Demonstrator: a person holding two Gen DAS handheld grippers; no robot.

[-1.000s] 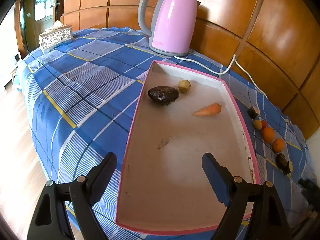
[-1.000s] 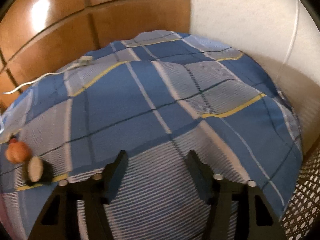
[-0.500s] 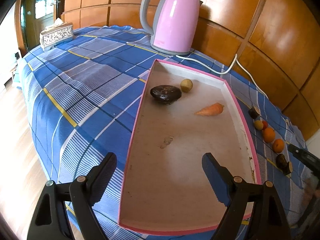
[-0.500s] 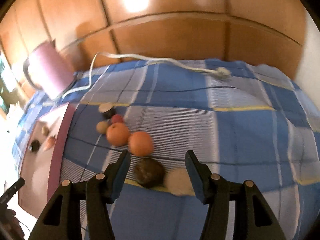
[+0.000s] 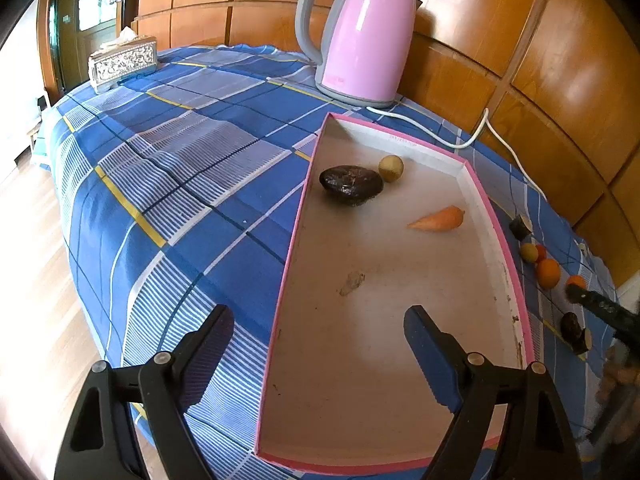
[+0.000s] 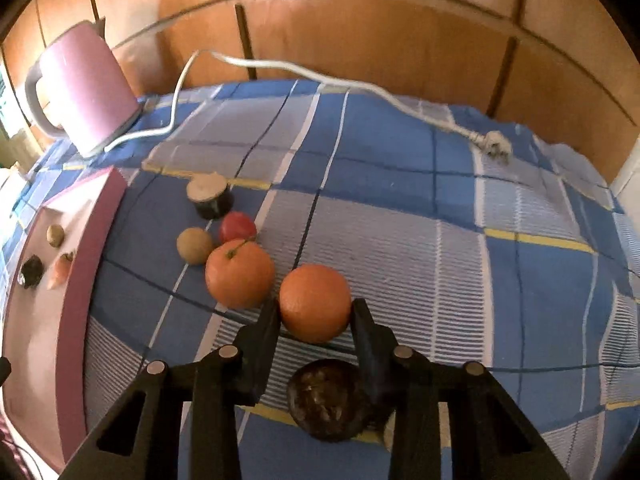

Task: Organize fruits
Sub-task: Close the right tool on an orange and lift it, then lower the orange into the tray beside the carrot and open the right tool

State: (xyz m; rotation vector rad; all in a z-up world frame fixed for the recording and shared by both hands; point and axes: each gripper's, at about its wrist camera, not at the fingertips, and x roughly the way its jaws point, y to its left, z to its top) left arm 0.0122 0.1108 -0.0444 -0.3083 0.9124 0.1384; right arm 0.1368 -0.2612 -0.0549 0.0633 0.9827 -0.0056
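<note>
My right gripper (image 6: 315,309) is closing its jaws around an orange (image 6: 315,296) on the blue checked cloth, and both pads touch its sides. Left of it lie a second orange (image 6: 239,274), a red fruit (image 6: 237,227), a tan round fruit (image 6: 195,245) and a dark cut piece (image 6: 210,196). A dark avocado (image 6: 328,404) lies under the gripper. My left gripper (image 5: 316,316) hangs open over the near end of the pink-rimmed tray (image 5: 292,248). That tray holds a dark avocado (image 5: 351,184), a small tan fruit (image 5: 391,168) and a carrot (image 5: 438,219).
A pink kettle (image 5: 362,36) stands behind the tray against the wooden wall. Its white cord (image 6: 280,68) runs across the cloth to a loose plug (image 6: 496,148). A tissue box (image 5: 122,62) sits at the far left corner. The cloth drops off to the floor on the left.
The right gripper swung left from bare cloth to the row of fruit and narrowed its jaws around an orange. The left gripper stayed open over the tray.
</note>
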